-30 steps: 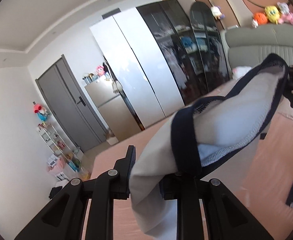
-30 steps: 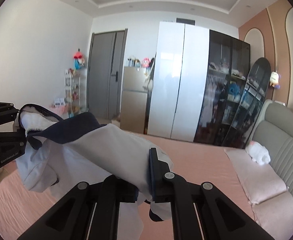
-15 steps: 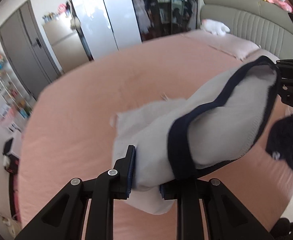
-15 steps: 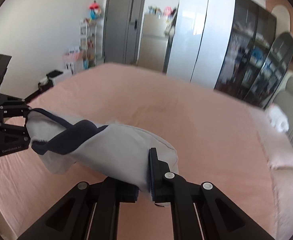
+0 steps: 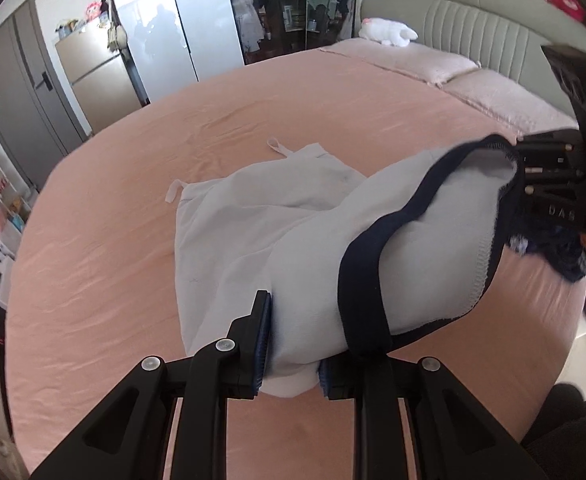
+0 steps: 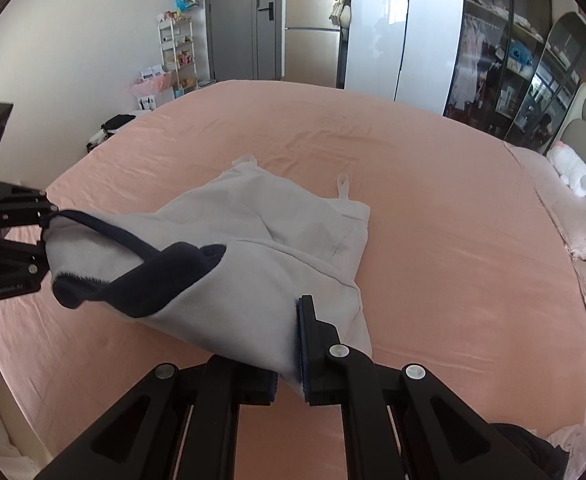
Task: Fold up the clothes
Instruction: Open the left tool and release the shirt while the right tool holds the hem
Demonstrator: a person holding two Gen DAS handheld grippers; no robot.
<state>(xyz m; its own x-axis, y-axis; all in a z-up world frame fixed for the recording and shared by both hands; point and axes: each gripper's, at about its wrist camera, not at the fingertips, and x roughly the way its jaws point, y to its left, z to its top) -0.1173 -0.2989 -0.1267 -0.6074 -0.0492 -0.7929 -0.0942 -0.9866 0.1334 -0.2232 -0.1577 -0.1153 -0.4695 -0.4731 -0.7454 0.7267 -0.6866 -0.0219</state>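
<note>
Tongs first: your left tongs (image 5: 291, 344) are clamped on the near edge of the pale grey-white fabric garment with a navy-blue trimmed opening (image 5: 253, 232), cloth bunched between the blue-padded fingers (image 5: 262, 336). Seen from the right wrist view, those same left tongs (image 6: 43, 224) grip the navy trim at the far left.

Your right tongs (image 6: 289, 356) are clamped on the garment's other near edge, pale cloth pinched between them; in the left wrist view they (image 5: 527, 172) hold the navy rim at the right.

Garment: the near end is lifted and stretched between the two tongs, the navy band (image 5: 377, 252) sagging across the middle. The far end lies spread on the pink-sheeted bed (image 5: 93, 240), two small white fabric loops (image 5: 279, 146) pointing away from you.

Right side of the left view: a dark navy crumpled cloth (image 5: 565, 256) lies on the bed just beyond the right tongs. A white plush toy (image 5: 387, 32) rests on the pink pillows by the grey padded headboard (image 5: 473, 28).
</note>
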